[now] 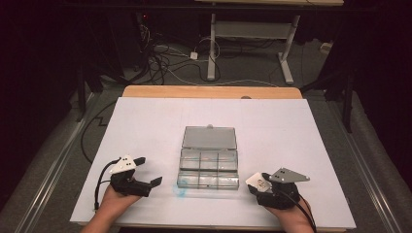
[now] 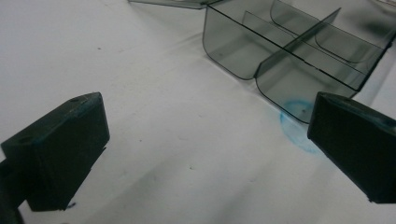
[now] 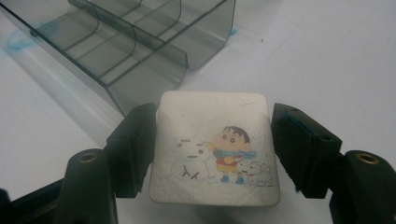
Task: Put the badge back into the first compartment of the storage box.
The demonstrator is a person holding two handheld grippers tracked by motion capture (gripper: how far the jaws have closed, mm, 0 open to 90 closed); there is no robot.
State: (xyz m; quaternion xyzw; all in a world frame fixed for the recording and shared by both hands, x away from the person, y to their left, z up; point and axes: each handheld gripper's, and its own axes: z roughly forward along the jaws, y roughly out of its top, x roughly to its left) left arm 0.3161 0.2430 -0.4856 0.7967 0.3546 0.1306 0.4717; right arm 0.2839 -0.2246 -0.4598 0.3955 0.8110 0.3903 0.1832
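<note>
Holding a small white eraser with a cartoon print on its top face, the right gripper sits near the front right corner of the clear compartment box, whose lid lies open behind it. The jaws pinch the eraser by its two side edges; the left pad touches the edge, while a thin gap seems to show at the right pad, so the hold may be light. To do the step well, the person should probably keep the squeeze steady and the eraser level, lift it over the near wall of the box and lower it inside one compartment before letting go; the dividers are thin and the compartments look only a little wider than the eraser, so lining it up squarely matters. The left gripper rests near the front left corner of the box with its jaws spread and nothing between them; it could steady the light box if it slides.

The worktop is covered by a white sheet with a faint blue smudge by the box corner. Beyond it lie a dark floor with tangled cables and the white legs of another table.
</note>
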